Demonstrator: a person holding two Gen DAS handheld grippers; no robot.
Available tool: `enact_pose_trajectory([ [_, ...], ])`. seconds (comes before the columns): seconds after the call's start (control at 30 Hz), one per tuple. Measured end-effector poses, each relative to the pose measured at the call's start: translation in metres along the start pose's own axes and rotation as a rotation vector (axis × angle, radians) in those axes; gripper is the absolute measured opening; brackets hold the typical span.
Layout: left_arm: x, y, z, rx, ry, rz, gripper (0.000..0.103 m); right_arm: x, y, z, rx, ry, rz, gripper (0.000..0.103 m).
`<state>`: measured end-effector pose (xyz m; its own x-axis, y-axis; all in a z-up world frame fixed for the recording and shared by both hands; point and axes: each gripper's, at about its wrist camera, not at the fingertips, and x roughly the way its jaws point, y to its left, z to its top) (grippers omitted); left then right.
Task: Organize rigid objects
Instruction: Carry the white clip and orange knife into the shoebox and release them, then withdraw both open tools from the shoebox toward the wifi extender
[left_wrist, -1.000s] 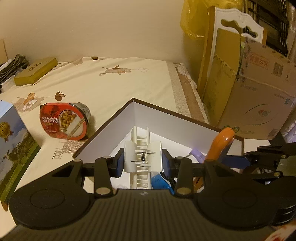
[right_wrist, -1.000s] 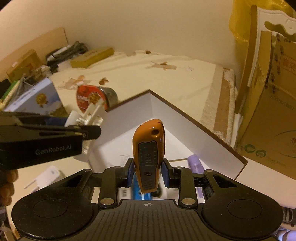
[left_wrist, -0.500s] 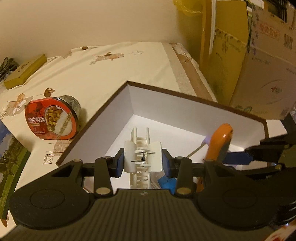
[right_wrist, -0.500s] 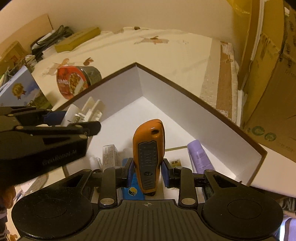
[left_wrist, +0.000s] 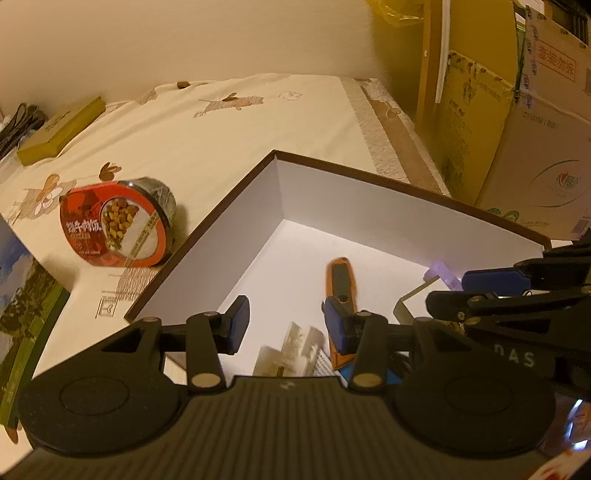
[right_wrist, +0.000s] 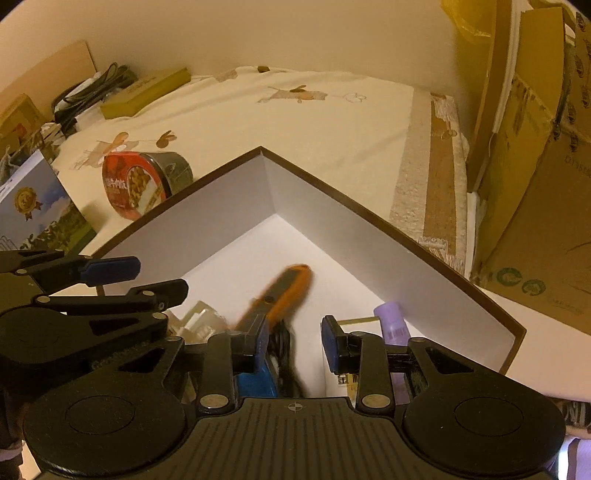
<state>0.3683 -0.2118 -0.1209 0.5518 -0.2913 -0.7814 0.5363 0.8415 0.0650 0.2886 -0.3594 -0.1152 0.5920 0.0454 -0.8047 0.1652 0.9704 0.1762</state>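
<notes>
On the cream cloth (left_wrist: 207, 147), both claws gape over the box (left_wrist: 369, 218) holding clip (left_wrist: 295, 347) and orange cutter (left_wrist: 341, 277).

Dim warm light; fisheye edge bending; slight motion blur.

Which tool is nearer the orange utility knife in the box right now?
Right, narrowly. The right tool is open directly over the orange utility knife, its left pad beside the handle. The left tool, also open, has the knife off by its right pad.
</notes>
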Motion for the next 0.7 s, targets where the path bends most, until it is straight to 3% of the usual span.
enact_pose_trajectory([
  [0.2, -0.013, 0.001, -0.003, -0.014, 0.001, -0.007, 0.041, -0.009, 0.002, -0.008, 0.001, 0.004, 0.001, 0.032],
  [0.47, -0.043, 0.005, -0.013, -0.059, -0.002, -0.026, 0.041, -0.036, 0.006, -0.018, 0.004, -0.018, 0.014, 0.053],
  [0.7, -0.078, 0.01, -0.029, -0.113, -0.001, -0.035, 0.041, -0.067, 0.013, -0.031, 0.03, -0.046, 0.043, 0.059],
])
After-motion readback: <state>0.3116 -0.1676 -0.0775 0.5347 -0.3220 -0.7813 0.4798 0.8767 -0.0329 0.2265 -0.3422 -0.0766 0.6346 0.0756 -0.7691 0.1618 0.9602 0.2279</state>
